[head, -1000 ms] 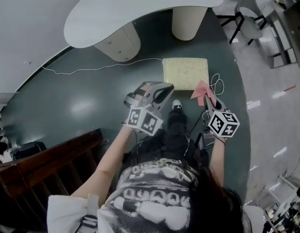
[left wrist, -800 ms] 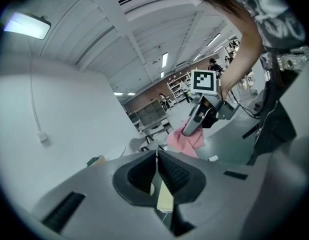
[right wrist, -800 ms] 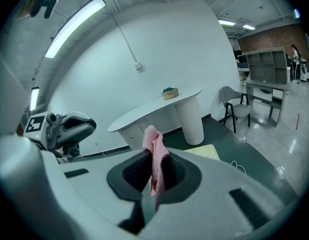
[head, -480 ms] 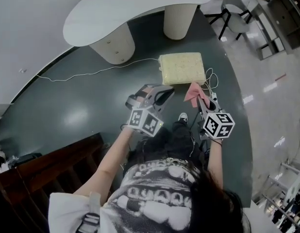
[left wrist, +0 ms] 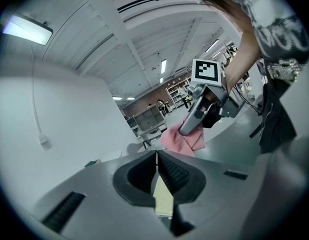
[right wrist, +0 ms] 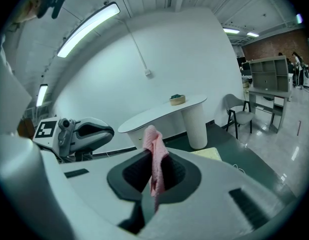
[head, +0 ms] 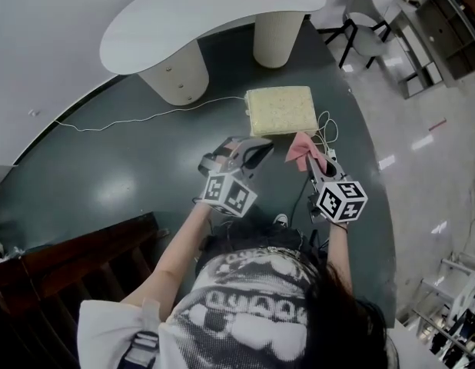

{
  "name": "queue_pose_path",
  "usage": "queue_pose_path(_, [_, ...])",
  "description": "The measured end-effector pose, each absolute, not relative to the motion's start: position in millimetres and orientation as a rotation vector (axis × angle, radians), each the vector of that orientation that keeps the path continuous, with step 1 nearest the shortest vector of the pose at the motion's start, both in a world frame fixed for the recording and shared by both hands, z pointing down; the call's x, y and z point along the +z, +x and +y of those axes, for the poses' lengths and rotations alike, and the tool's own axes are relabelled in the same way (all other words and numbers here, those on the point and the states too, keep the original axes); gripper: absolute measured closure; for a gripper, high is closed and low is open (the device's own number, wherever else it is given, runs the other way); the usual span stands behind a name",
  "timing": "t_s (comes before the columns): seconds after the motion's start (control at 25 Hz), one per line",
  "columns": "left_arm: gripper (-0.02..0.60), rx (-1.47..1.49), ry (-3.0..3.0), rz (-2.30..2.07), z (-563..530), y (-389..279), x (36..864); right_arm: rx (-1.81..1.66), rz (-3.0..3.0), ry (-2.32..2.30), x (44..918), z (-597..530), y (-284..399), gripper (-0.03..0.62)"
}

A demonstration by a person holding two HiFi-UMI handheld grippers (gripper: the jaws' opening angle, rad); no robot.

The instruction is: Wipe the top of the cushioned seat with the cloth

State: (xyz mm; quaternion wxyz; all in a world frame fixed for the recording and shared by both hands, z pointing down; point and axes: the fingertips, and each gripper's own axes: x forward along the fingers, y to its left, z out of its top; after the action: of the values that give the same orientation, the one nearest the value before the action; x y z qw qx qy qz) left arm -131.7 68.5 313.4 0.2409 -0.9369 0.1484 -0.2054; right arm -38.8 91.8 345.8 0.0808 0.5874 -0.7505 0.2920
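The right gripper (right wrist: 155,159) jaws pinch a soft, crumpled pink cloth (right wrist: 153,140); the left gripper (left wrist: 157,155) jaws meet, empty, near a square, speckled pale-yellow cushioned seat (head: 280,110)

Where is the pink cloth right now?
In the head view the pink cloth hangs right of centre, pinched in the right claw, just short of the near right corner of the pale yellow square cushioned seat on the dark floor.
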Motion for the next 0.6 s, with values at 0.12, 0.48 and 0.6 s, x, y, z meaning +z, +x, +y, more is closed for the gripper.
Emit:
queue_pose_path(0.12, [0.569, -0.569, -2.559, 0.422, 76.0, -123.0, 310.7, 0.862, -2.255, 1.751, 343.9, 102.0, -30.5, 0.585])
queue_pose_path(0.48, [0.569, -0.589, -2.550, 0.462, 101.8, -96.0, 303.1, 0.769, -2.332, 1.674, 332.8, 125.6, -8.5, 0.586])
queue_pose_path(0.6, [0.569, -0.601, -2.542, 0.469, 106.4, -87.6, 302.9, 0.763, -2.343, 1.649, 334.0, 129.0, -2.5, 0.586])
